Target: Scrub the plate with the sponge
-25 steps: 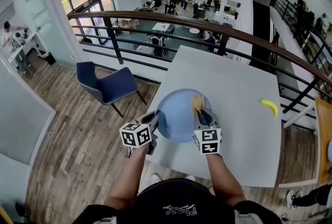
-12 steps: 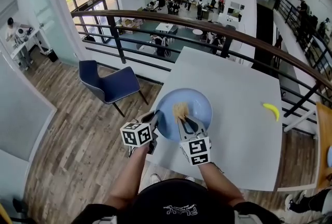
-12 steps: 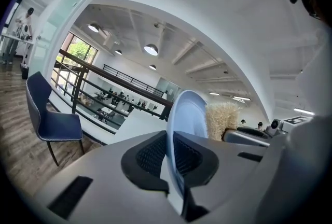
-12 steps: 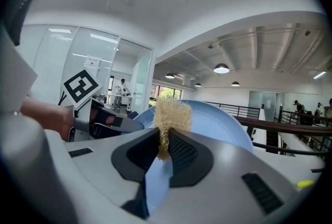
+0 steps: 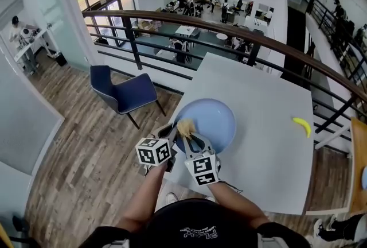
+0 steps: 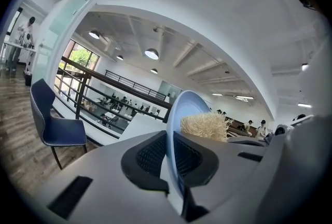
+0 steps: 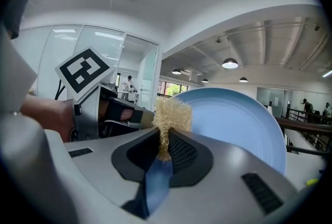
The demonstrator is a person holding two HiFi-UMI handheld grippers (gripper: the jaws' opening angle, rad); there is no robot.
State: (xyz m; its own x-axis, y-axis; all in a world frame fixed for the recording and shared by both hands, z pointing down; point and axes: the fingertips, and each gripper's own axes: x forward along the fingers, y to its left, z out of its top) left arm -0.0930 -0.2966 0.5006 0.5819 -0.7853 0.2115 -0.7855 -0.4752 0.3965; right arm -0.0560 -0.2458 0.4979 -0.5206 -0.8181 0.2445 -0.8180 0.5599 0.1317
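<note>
Wood flooring and a dark railing (image 5: 229, 31) frame the white table (image 5: 269, 143) in front of you. A blue chair (image 5: 123, 95) sits off its left side, and a banana (image 5: 302, 125) lies well apart near the right edge.

Your head view places the blue plate (image 5: 215, 121) over the table's near left corner. Your left gripper (image 5: 172, 133) and right gripper (image 5: 191, 139) meet at the plate's near left rim, with the sponge (image 5: 185, 127) between them. That view does not show either grip.

Your left gripper view does: the jaws stand nearly together, pinching the plate (image 6: 188, 106) by its rim, which runs edge-on between the pads. The sponge (image 6: 205, 125) peeks out just beside that rim on the right.

Your right gripper view gives the other side. Its jaws clamp the base of the straw-coloured sponge (image 7: 171, 115), and the bushy top sticks up past them at the left edge of the plate (image 7: 236, 119). The same view catches the left gripper (image 7: 111, 114) just to the left.

Your forearms reach forward close together. Both grippers tip slightly downward, and the right one angles in toward the left.
</note>
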